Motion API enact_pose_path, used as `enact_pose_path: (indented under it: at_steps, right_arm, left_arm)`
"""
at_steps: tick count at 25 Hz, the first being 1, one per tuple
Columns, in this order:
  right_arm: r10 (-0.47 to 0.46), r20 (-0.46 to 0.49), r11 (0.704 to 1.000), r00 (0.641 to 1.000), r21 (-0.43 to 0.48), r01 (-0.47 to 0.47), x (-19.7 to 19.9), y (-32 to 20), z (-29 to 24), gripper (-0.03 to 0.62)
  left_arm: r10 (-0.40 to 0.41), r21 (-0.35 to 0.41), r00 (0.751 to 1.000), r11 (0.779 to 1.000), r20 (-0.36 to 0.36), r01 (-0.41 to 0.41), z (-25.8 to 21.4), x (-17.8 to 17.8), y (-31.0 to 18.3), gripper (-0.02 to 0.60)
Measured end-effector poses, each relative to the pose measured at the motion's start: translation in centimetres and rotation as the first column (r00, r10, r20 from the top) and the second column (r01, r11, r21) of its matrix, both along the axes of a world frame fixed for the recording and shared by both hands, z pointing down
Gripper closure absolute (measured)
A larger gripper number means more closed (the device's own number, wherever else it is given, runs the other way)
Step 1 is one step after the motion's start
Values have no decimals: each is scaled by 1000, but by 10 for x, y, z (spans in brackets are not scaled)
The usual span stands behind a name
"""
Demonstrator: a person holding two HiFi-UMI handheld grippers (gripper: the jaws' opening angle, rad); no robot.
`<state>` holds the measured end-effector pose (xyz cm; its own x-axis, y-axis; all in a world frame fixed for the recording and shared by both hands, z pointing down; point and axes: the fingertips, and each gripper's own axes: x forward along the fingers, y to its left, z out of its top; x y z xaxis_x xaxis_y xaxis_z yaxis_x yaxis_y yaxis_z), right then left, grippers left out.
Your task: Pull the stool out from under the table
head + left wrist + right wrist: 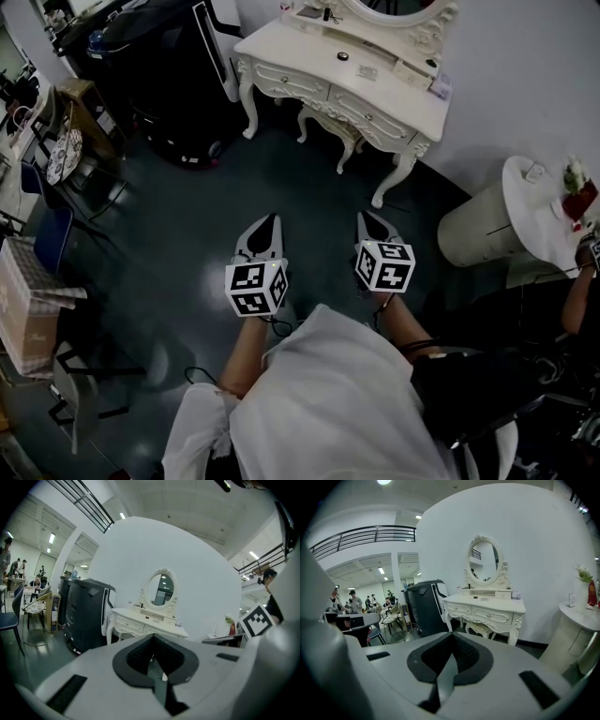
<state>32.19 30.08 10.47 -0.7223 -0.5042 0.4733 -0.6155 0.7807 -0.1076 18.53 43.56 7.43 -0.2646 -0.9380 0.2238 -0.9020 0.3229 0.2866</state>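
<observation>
A white carved dressing table (375,89) stands against the far wall, with an oval mirror (483,560) on it. The cream stool (330,127) is tucked under it, and only part of its seat and legs shows. In the right gripper view the stool (480,629) shows below the drawers. Both grippers hover over the dark floor, well short of the table. My left gripper (269,220) and right gripper (367,217) point toward it, each shut with nothing between the pads. In the left gripper view the gripper body hides the stool.
A large black cabinet (169,66) stands left of the table. A round white side table (534,211) with flowers is at the right, and a person's arm (579,300) is beyond it. Chairs and boxes (47,244) line the left side.
</observation>
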Motion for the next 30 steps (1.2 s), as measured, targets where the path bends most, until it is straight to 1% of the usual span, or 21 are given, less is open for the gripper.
enact_pose_path:
  at_steps: [3,7,10,15,19,21,24,30]
  right_arm:
    - [15,-28,1000,999,-5,-15,-11,-6,5,595]
    - [57,-33,998,998,-4,-57,-35,-22,9,595]
    - [110,-19,994,994,-21,-110,-59,-32,9,595]
    - [155,-20,987,988,-33,-155,-108,-38,6,595]
    - [195,-26,980,980,-34,-196,-141,-45,4,595]
    - [216,-33,976,976,-29,-217,-153,-50,2,595]
    - [256,-35,966,966,-24,-257,-168,-58,-1,595]
    - [290,-40,957,956,-22,-291,-207,-67,-1,595]
  left_arm:
    - [8,3,1000,1000,-20,-8,3,-17,-7,574]
    - [24,10,1000,1000,-19,-24,6,-53,-24,574]
    - [55,-2,998,999,-19,-55,7,-84,-37,574]
    - [119,-19,993,993,12,-119,-2,-137,-57,574]
    - [154,-16,988,988,8,-154,-4,-178,-71,574]
    - [161,-12,987,987,-7,-161,-2,-197,-76,574]
    - [182,-5,983,983,-26,-182,1,-219,-86,574]
    - [245,-9,969,969,-18,-245,3,-254,-103,574]
